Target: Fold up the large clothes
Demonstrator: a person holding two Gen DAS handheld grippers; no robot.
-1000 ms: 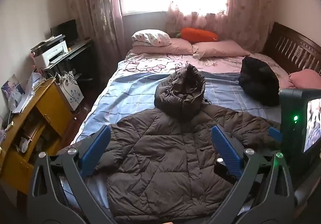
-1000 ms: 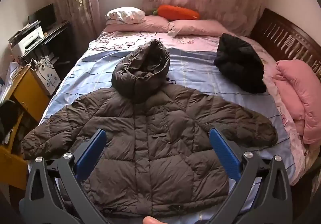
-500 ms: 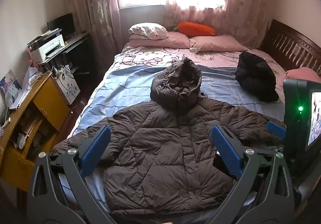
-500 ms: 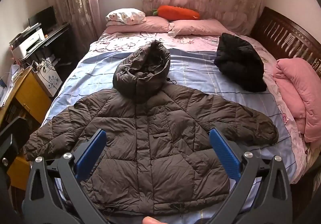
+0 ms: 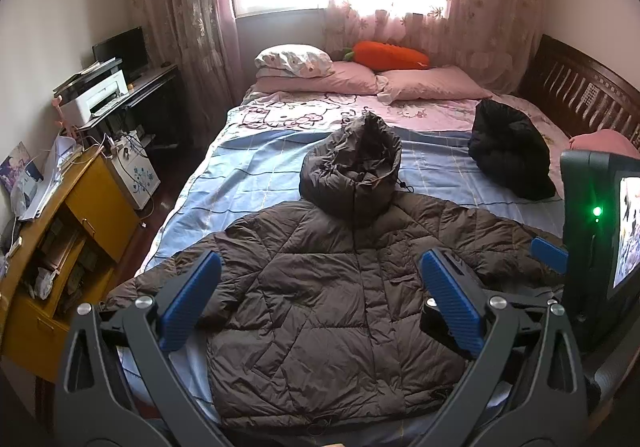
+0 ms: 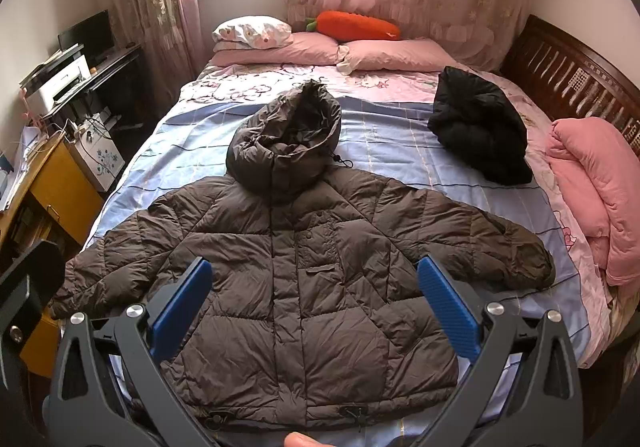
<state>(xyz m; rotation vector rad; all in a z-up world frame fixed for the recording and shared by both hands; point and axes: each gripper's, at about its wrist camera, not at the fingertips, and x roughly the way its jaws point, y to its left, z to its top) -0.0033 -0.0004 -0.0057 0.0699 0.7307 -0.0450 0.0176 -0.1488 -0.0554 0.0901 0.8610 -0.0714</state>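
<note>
A large brown hooded puffer jacket point(image 5: 320, 287) point(image 6: 308, 279) lies front up and spread flat on the blue sheet of the bed point(image 6: 400, 135), sleeves out to both sides, hood toward the pillows. My left gripper point(image 5: 318, 299) hovers open above the jacket's lower half, holding nothing. My right gripper point(image 6: 314, 303) also stands open over the jacket's lower body, empty. The right gripper's body and screen appear at the right edge of the left wrist view, and they hide the end of the jacket's right sleeve there.
A black jacket point(image 6: 480, 135) lies bundled at the bed's right. A pink quilt point(image 6: 592, 191) sits by the wooden headboard point(image 6: 572, 63). Pillows and an orange carrot cushion point(image 6: 352, 25) lie under the window. A yellow cabinet point(image 5: 60, 247) and a desk with printer point(image 5: 96, 95) stand left.
Both grippers have drawn back and risen, so more of the jacket and its hem shows. The jacket has not moved. Both stay open.
</note>
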